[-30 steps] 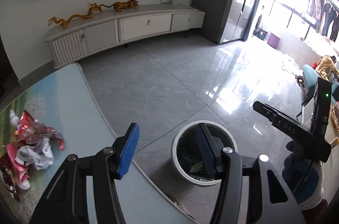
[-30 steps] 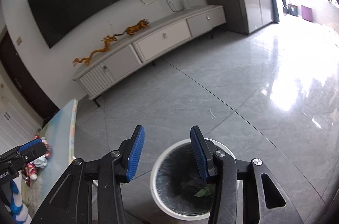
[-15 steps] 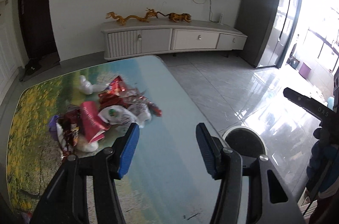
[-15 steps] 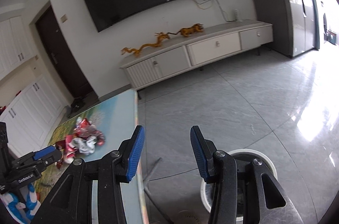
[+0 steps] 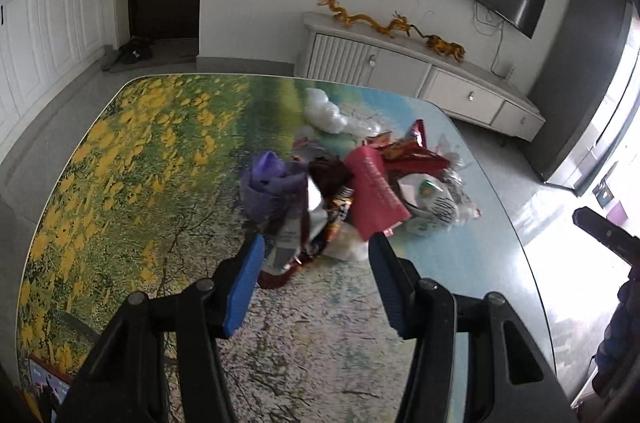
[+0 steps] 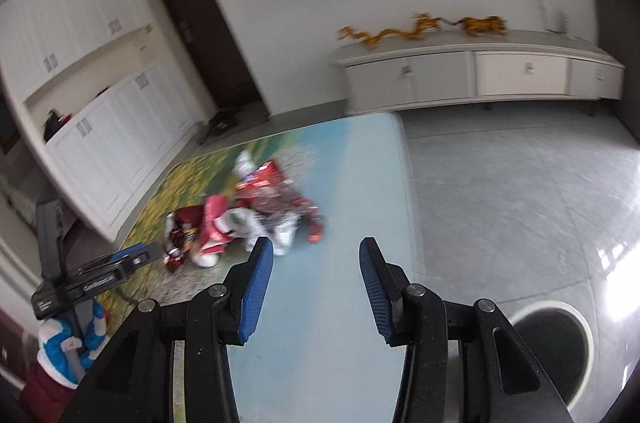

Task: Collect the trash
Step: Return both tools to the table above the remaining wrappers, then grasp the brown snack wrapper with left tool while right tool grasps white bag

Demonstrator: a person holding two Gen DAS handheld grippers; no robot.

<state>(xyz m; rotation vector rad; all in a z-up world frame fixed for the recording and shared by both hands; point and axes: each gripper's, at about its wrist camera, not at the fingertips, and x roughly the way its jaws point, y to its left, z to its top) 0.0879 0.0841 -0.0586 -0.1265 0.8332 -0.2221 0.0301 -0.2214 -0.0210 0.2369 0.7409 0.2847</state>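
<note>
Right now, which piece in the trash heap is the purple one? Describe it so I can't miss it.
Find the table with the yellow-flower print, then the trash pile on it. The crumpled purple bag sits at the pile's left edge, just beyond the left tool, the only purple piece among red and white wrappers.

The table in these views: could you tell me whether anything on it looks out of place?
Yes: a heap of crumpled wrappers lies loose on the table, near its right edge, while the bin stands on the floor beside it.

Trash pile [image 5: 352, 191] on table [image 5: 140, 159], bin [image 6: 556, 347] on floor right of table
</note>
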